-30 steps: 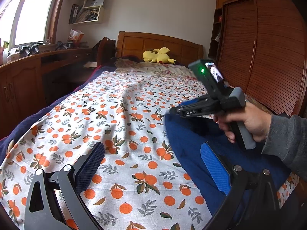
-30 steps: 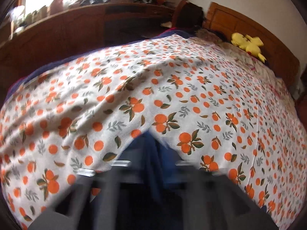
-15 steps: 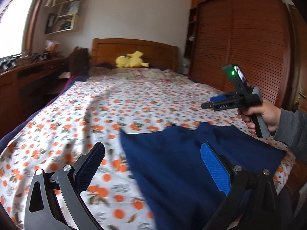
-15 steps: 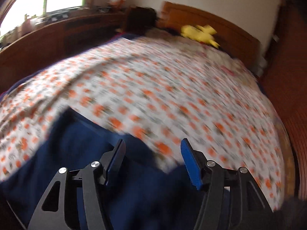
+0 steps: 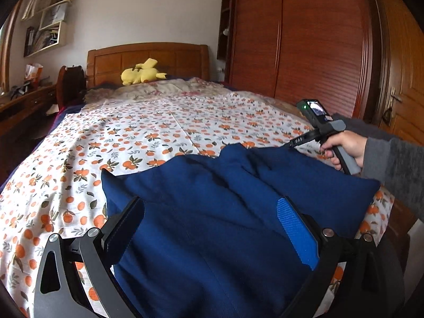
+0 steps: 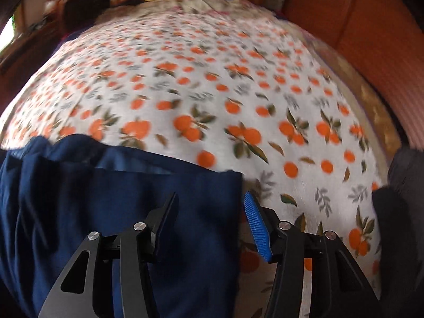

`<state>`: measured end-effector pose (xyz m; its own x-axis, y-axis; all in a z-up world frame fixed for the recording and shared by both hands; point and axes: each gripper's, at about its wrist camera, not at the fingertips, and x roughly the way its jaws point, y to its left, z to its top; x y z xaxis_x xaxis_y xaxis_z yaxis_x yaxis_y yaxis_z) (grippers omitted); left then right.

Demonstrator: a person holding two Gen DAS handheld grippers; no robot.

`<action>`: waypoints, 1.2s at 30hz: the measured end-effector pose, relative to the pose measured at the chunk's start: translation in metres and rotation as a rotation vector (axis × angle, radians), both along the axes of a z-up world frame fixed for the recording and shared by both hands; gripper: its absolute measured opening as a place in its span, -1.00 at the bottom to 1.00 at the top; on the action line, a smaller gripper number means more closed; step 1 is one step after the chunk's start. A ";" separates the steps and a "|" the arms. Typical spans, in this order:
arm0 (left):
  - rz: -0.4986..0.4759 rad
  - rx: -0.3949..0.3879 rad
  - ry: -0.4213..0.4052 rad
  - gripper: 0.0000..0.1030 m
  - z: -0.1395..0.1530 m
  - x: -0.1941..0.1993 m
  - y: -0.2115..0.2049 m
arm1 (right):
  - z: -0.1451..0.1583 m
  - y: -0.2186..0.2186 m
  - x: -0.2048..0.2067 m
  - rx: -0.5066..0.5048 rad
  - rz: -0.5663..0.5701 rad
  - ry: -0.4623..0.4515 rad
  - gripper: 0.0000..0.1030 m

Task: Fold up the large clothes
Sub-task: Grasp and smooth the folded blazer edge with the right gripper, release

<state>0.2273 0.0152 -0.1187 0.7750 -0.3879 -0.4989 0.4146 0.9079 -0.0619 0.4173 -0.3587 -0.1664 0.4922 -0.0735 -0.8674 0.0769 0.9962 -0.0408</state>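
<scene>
Matt blue cloth garment [image 5: 212, 212] on printed cotton bedsheet [image 5: 159, 127]; glossy wooden headboard [image 5: 148, 58].

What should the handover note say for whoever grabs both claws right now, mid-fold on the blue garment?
Left claw: open, low over the near part of the blue garment, gripping nothing.
Right claw: jaws closing over the garment's right edge, pads not yet pressing cloth.
Garment: lies on the orange-print bedspread at the foot of the bed, partly spread, with wrinkles and a raised ridge along its far edge.
Done: garment laid out on the bed.
Left: no clean fold visible; probably grip the right edge, flatten, then fold.
</scene>
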 end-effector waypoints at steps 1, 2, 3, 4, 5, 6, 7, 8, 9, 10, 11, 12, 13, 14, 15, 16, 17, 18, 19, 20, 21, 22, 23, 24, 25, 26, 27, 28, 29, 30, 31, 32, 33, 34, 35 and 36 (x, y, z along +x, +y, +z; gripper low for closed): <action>-0.001 0.003 0.004 0.95 -0.002 0.001 -0.001 | -0.004 -0.005 0.001 0.010 -0.016 0.011 -0.03; -0.001 0.005 0.008 0.95 -0.003 0.002 -0.001 | -0.006 -0.007 0.002 0.015 -0.025 0.019 -0.03; -0.001 0.006 0.012 0.95 -0.005 0.003 -0.002 | -0.009 -0.009 0.005 0.029 -0.032 0.033 -0.05; 0.000 0.006 0.015 0.95 -0.005 0.003 -0.001 | -0.011 -0.010 0.006 0.047 -0.032 0.042 -0.15; -0.001 0.005 0.016 0.95 -0.006 0.004 0.000 | -0.011 -0.008 0.007 0.056 -0.028 0.043 -0.20; 0.000 0.003 0.017 0.95 -0.006 0.005 0.001 | -0.011 -0.007 0.008 0.067 -0.017 0.040 -0.39; 0.000 0.003 0.018 0.95 -0.007 0.006 0.002 | -0.010 -0.003 0.010 0.069 0.002 0.036 -0.76; 0.000 0.003 0.020 0.95 -0.007 0.006 0.003 | -0.009 -0.002 0.011 0.057 0.012 0.028 -0.88; 0.000 0.004 0.021 0.95 -0.008 0.006 0.003 | -0.004 0.002 0.010 0.034 0.026 0.007 -0.91; 0.001 0.008 0.024 0.95 -0.008 0.006 0.003 | 0.005 0.004 0.007 0.011 0.025 -0.047 -0.93; 0.004 0.012 0.028 0.95 -0.009 0.007 0.003 | 0.015 0.004 0.003 -0.009 0.009 -0.115 -0.93; 0.003 0.013 0.030 0.95 -0.009 0.007 0.003 | 0.023 0.003 0.003 -0.029 -0.013 -0.162 -0.94; 0.002 0.011 0.031 0.95 -0.009 0.008 0.003 | 0.029 0.001 0.003 -0.063 -0.047 -0.188 -0.94; 0.003 0.010 0.031 0.95 -0.009 0.008 0.003 | 0.029 0.001 0.006 -0.091 -0.067 -0.180 -0.94; 0.002 0.010 0.030 0.95 -0.009 0.008 0.003 | 0.027 0.001 0.008 -0.104 -0.073 -0.161 -0.94; 0.003 0.012 0.029 0.95 -0.009 0.008 0.003 | 0.023 0.002 0.011 -0.115 -0.074 -0.136 -0.94; 0.003 0.013 0.029 0.95 -0.009 0.008 0.003 | 0.019 0.004 0.012 -0.121 -0.074 -0.116 -0.94; 0.003 0.014 0.029 0.95 -0.009 0.008 0.003 | 0.018 0.004 0.013 -0.116 -0.072 -0.114 -0.93; 0.004 0.016 0.030 0.95 -0.009 0.008 0.003 | 0.019 0.005 0.013 -0.103 -0.069 -0.112 -0.91; 0.005 0.018 0.030 0.95 -0.010 0.008 0.004 | 0.020 0.005 0.011 -0.099 -0.076 -0.112 -0.91; 0.006 0.019 0.031 0.95 -0.010 0.008 0.005 | 0.024 0.005 0.010 -0.100 -0.081 -0.122 -0.79; 0.007 0.019 0.030 0.95 -0.010 0.007 0.005 | 0.029 0.007 0.006 -0.104 -0.078 -0.139 -0.58; 0.009 0.018 0.030 0.95 -0.010 0.007 0.006 | 0.032 0.006 0.005 -0.108 -0.072 -0.153 -0.46; 0.009 0.017 0.029 0.95 -0.009 0.007 0.006 | 0.040 0.008 0.002 -0.131 -0.069 -0.177 -0.17; 0.010 0.016 0.029 0.95 -0.009 0.006 0.006 | 0.048 0.010 -0.004 -0.151 -0.071 -0.203 -0.04; 0.011 0.017 0.026 0.95 -0.009 0.006 0.007 | 0.053 0.009 -0.010 -0.142 -0.061 -0.216 -0.05; 0.012 0.017 0.025 0.95 -0.008 0.006 0.007 | 0.061 0.012 -0.018 -0.127 -0.041 -0.229 -0.05; 0.012 0.017 0.023 0.95 -0.008 0.006 0.008 | 0.066 0.015 -0.025 -0.126 -0.022 -0.237 -0.05; 0.012 0.017 0.022 0.95 -0.008 0.005 0.008 | 0.069 0.019 -0.031 -0.128 -0.008 -0.244 -0.05; 0.011 0.017 0.020 0.95 -0.007 0.005 0.008 | 0.074 0.025 -0.042 -0.126 0.018 -0.253 -0.04; 0.011 0.016 0.019 0.95 -0.007 0.005 0.008 | 0.077 0.032 -0.054 -0.120 0.046 -0.260 -0.02; 0.011 0.016 0.017 0.95 -0.007 0.004 0.008 | 0.078 0.039 -0.062 -0.115 0.068 -0.264 -0.02; 0.011 0.017 0.015 0.95 -0.006 0.003 0.007 | 0.079 0.049 -0.077 -0.101 0.105 -0.267 -0.02; 0.010 0.018 0.013 0.95 -0.005 0.002 0.007 | 0.079 0.058 -0.089 -0.086 0.135 -0.267 -0.02; 0.010 0.019 0.011 0.95 -0.005 0.001 0.006 | 0.079 0.065 -0.097 -0.078 0.154 -0.266 -0.02; 0.010 0.020 0.009 0.95 -0.004 0.001 0.006 | 0.076 0.077 -0.112 -0.061 0.189 -0.262 -0.02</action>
<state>0.2280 0.0214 -0.1230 0.7741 -0.3699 -0.5138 0.4049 0.9131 -0.0473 0.3055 -0.2814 -0.0900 0.7077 -0.0073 -0.7065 -0.0937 0.9902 -0.1041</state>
